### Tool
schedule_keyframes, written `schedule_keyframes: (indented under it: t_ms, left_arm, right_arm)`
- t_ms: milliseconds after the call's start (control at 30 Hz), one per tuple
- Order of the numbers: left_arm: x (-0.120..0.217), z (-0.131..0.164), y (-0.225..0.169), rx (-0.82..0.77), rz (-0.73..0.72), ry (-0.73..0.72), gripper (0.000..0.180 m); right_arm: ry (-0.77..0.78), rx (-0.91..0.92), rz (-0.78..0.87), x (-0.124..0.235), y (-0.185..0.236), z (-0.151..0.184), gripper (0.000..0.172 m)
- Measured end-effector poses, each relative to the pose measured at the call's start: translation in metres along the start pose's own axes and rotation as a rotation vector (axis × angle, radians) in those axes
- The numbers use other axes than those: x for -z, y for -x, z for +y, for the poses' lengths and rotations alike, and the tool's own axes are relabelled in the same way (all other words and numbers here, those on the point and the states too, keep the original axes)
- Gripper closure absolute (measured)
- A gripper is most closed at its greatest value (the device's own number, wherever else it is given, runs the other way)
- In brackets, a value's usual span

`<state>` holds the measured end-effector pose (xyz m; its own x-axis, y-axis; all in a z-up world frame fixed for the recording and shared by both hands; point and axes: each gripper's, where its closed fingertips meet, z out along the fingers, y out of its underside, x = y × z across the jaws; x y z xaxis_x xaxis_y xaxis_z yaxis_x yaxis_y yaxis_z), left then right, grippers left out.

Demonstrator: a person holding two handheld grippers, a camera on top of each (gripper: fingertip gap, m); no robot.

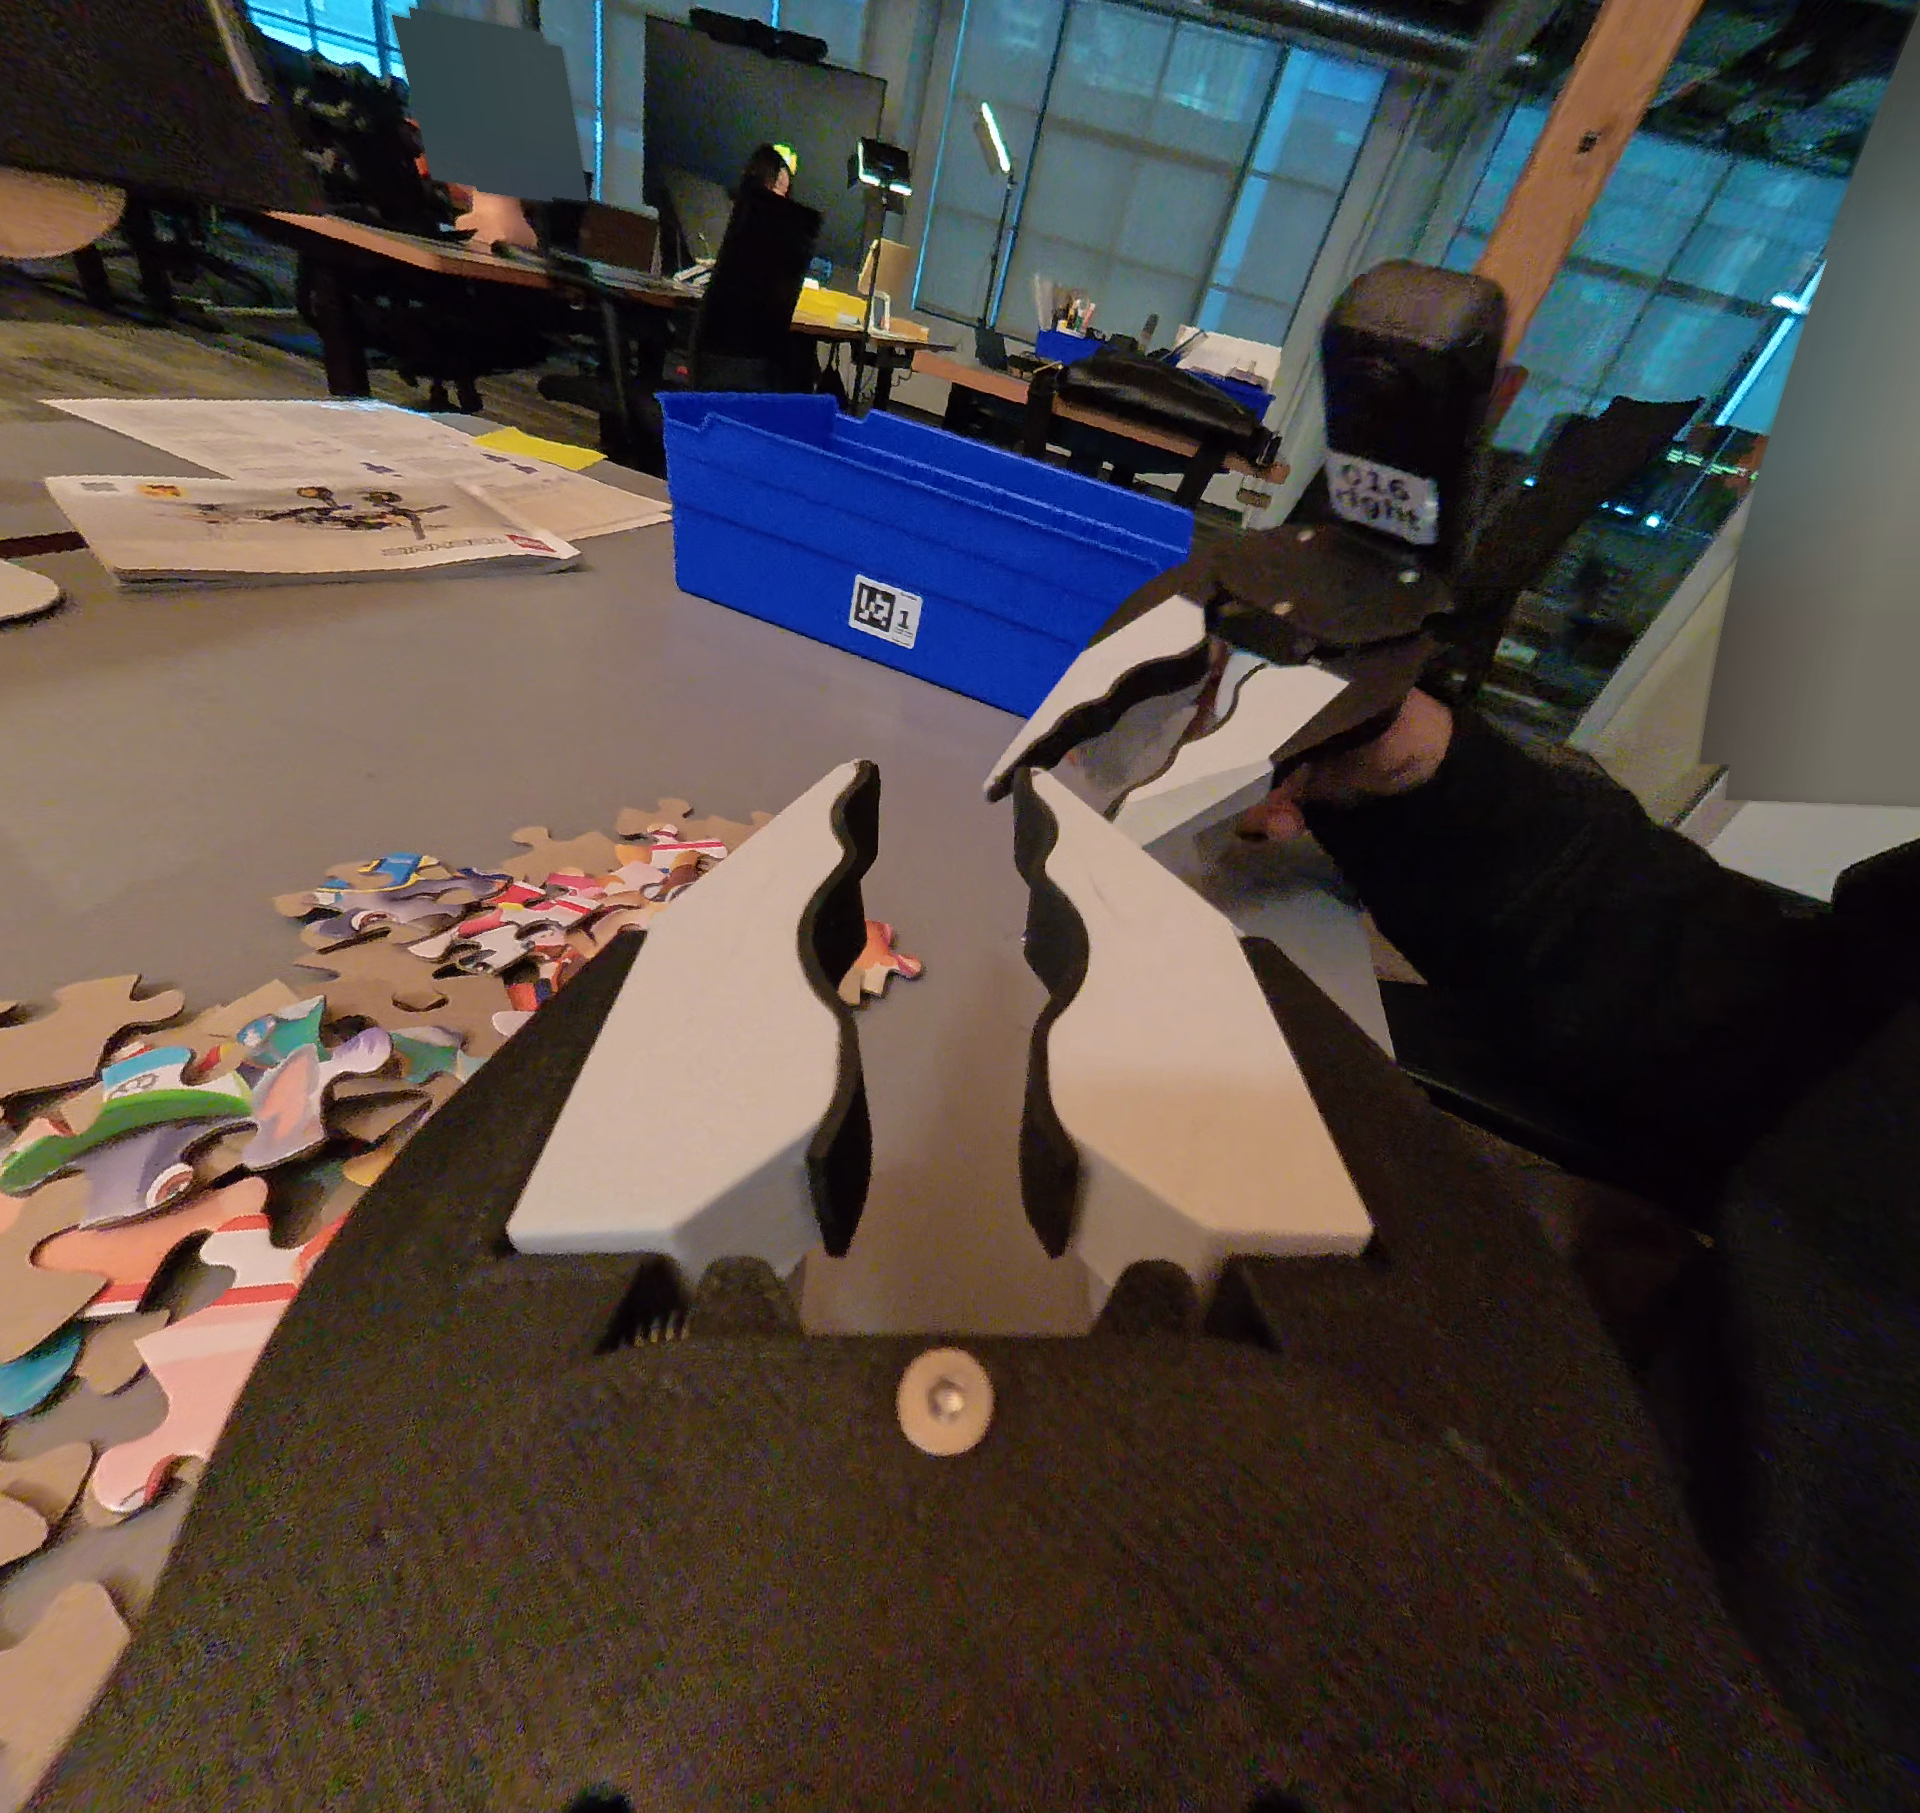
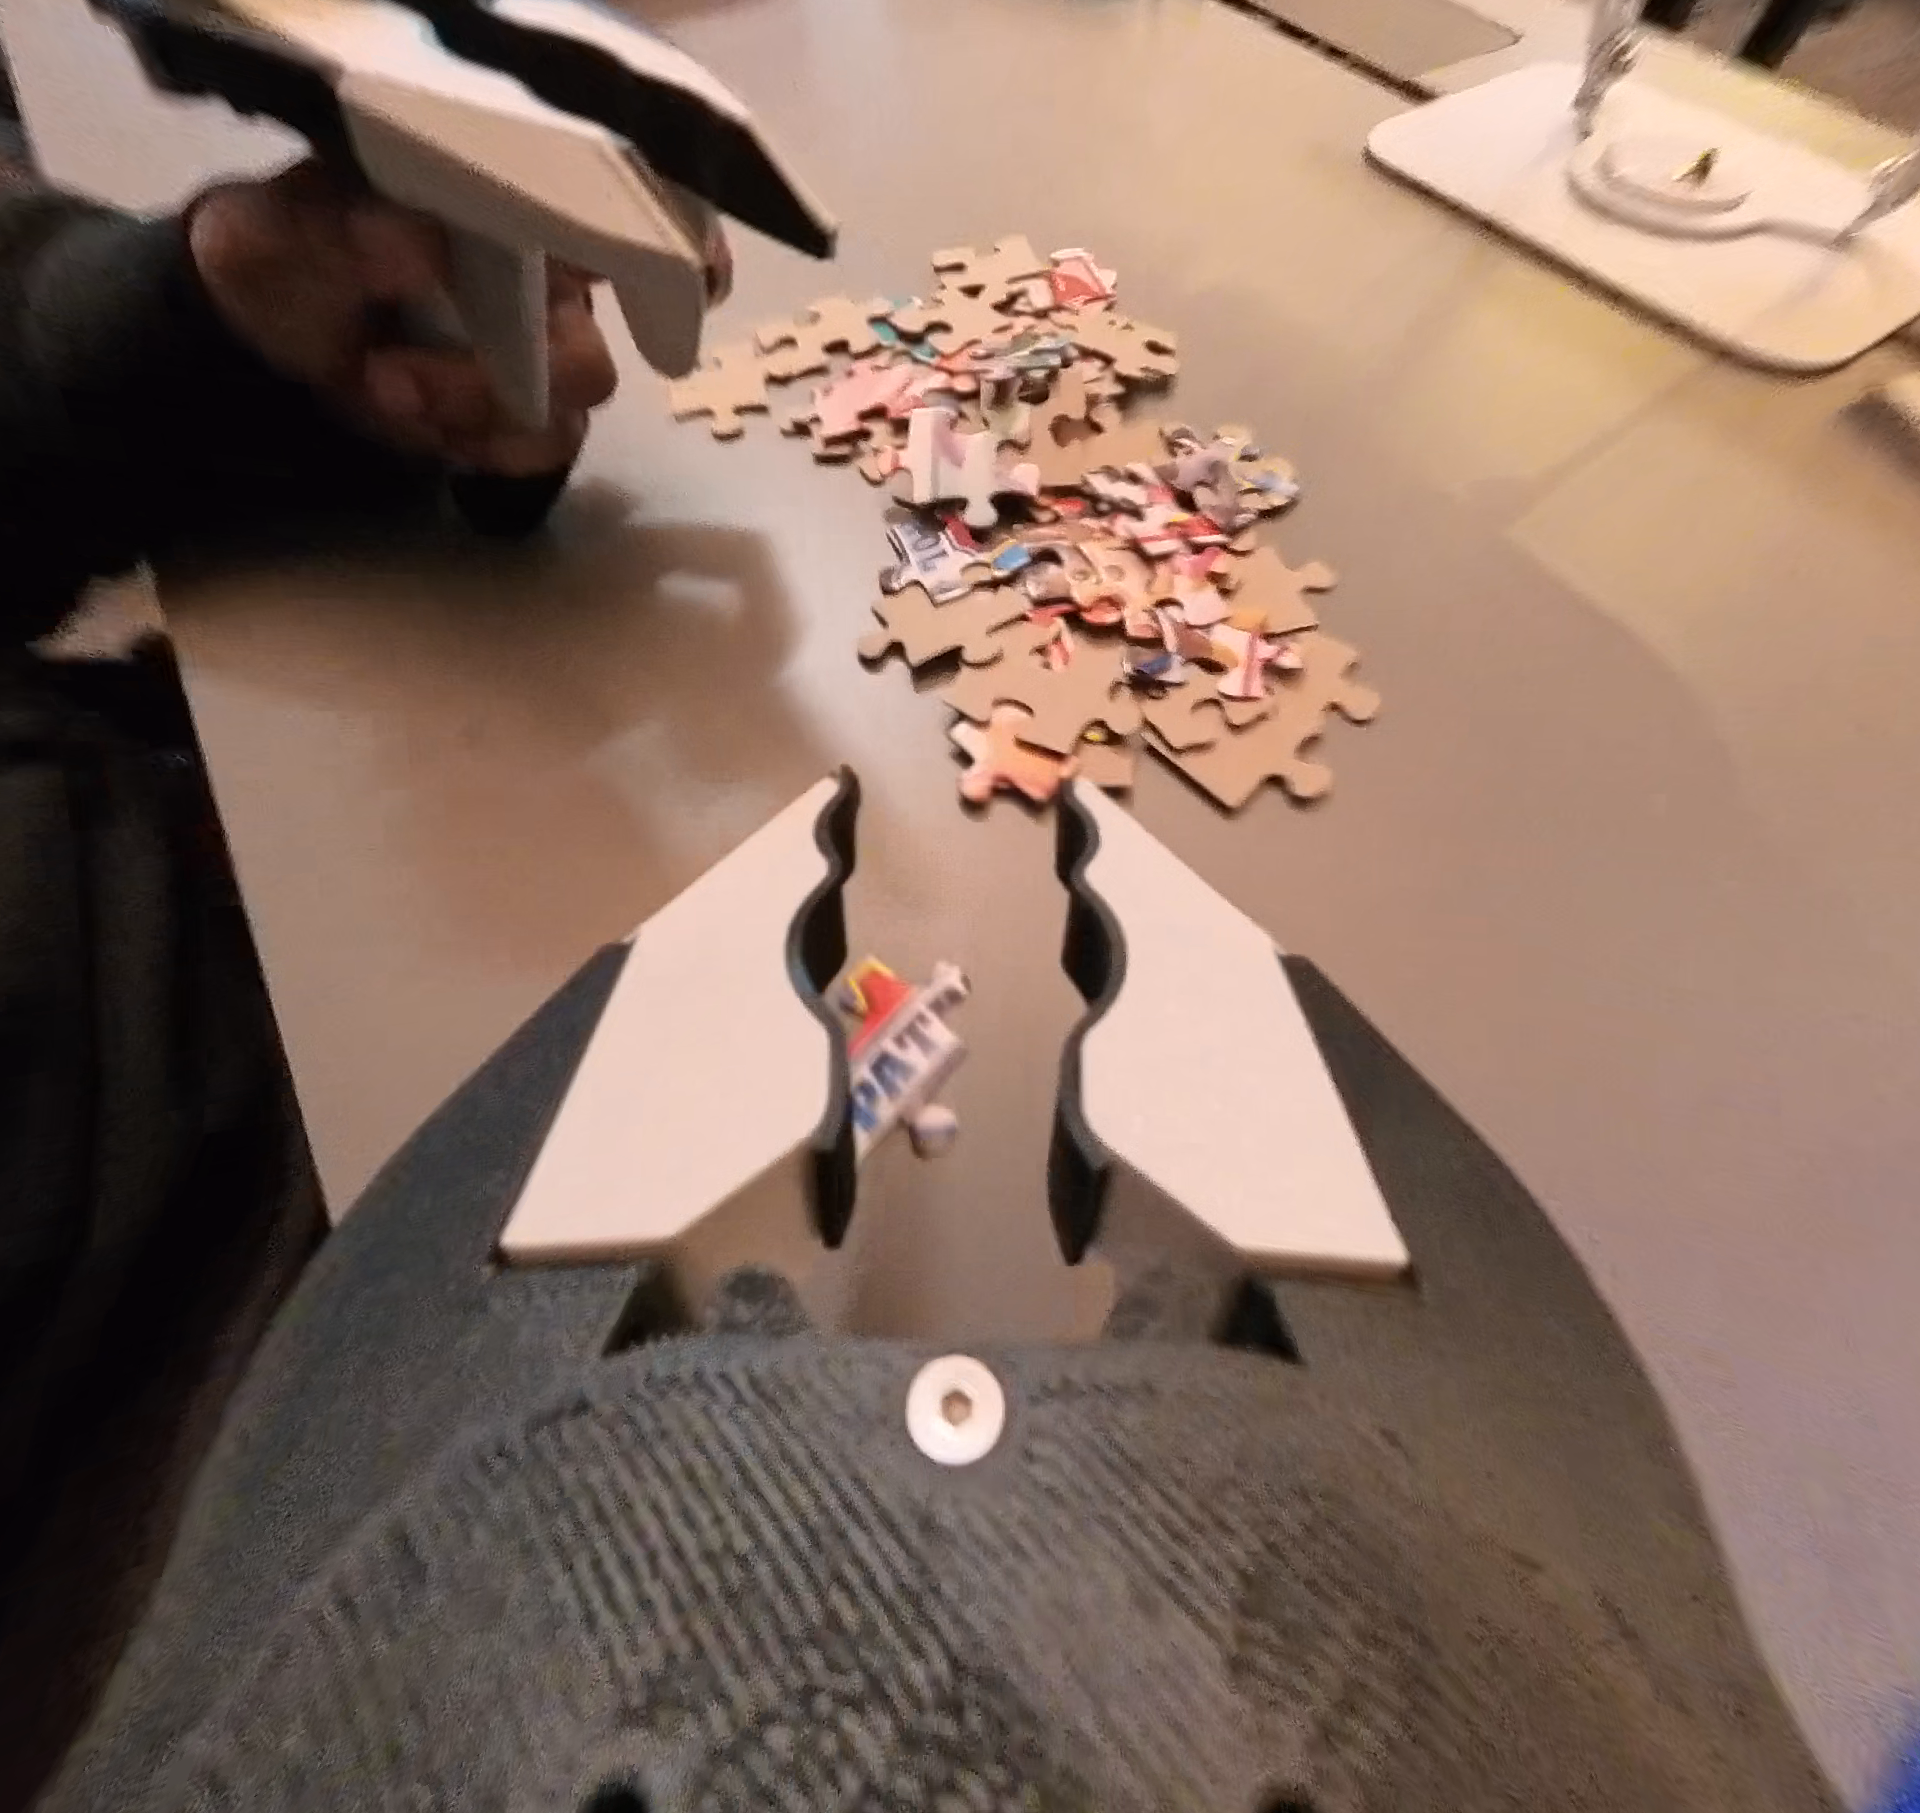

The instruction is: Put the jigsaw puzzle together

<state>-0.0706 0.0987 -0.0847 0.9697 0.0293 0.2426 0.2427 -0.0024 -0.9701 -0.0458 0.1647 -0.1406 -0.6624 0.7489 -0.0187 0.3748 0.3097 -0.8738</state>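
Between the right tool's (image 2: 954, 807) parted white fingers, a red-white-blue cardboard puzzle piece (image 2: 902, 1057) touches only the left pad. Nearby, the left tool (image 1: 945, 792) gapes bare over the grey surface (image 1: 436, 724) beside scattered pieces (image 1: 312, 984).

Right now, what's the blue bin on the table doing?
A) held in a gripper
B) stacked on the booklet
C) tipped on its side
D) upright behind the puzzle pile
D: the blue bin stands upright on the grey table, beyond the puzzle pieces.
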Motion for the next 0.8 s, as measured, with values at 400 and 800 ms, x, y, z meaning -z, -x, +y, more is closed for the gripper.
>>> schedule_keyframes:
  t_ms: [400, 800]
  left_arm:
    - [0.006, -0.007, 0.010, 0.059, -0.021, -0.043, 0.160]
    - [0.021, -0.024, 0.034, 0.121, -0.113, -0.156, 0.162]
  right_arm:
    - [0.223, -0.019, 0.049, -0.069, -0.016, 0.013, 0.101]
    - [0.078, -0.026, 0.088, -0.055, -0.023, -0.001, 0.155]
